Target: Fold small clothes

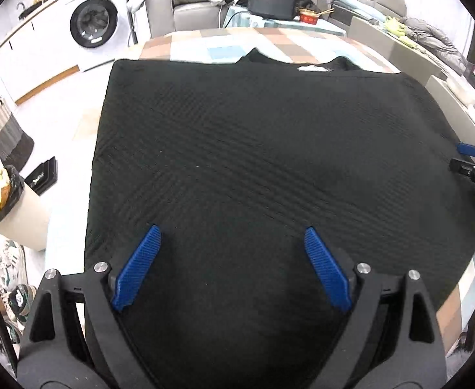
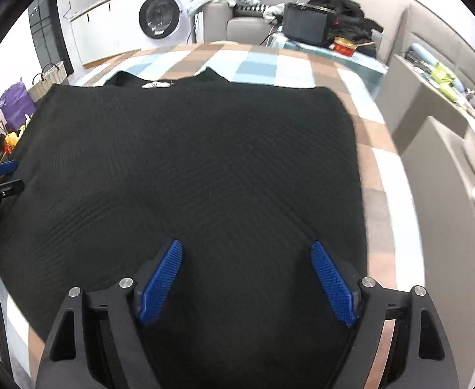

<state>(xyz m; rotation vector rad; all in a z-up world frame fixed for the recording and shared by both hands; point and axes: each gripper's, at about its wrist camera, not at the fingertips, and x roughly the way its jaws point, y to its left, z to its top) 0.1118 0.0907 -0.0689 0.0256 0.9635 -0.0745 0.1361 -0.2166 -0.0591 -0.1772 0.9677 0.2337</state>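
Checkered cloth on the bench [image 2: 376,175], washing machine [image 1: 95,26] and sofa behind, pretty lived-in room. Black knit top [image 1: 253,149] lies flat across the bench, neck label at the far edge, so it's spread out ready for folding. Left tongs [image 1: 232,265] and right tongs [image 2: 247,278] both hang wide open over the near hem, nothing gripped. My guess: they're lined up at the two near corners to pinch the hem next.

Black garment [image 1: 253,162] flat on checkered table [image 1: 189,45]; left gripper [image 1: 232,236] fingers spread above.
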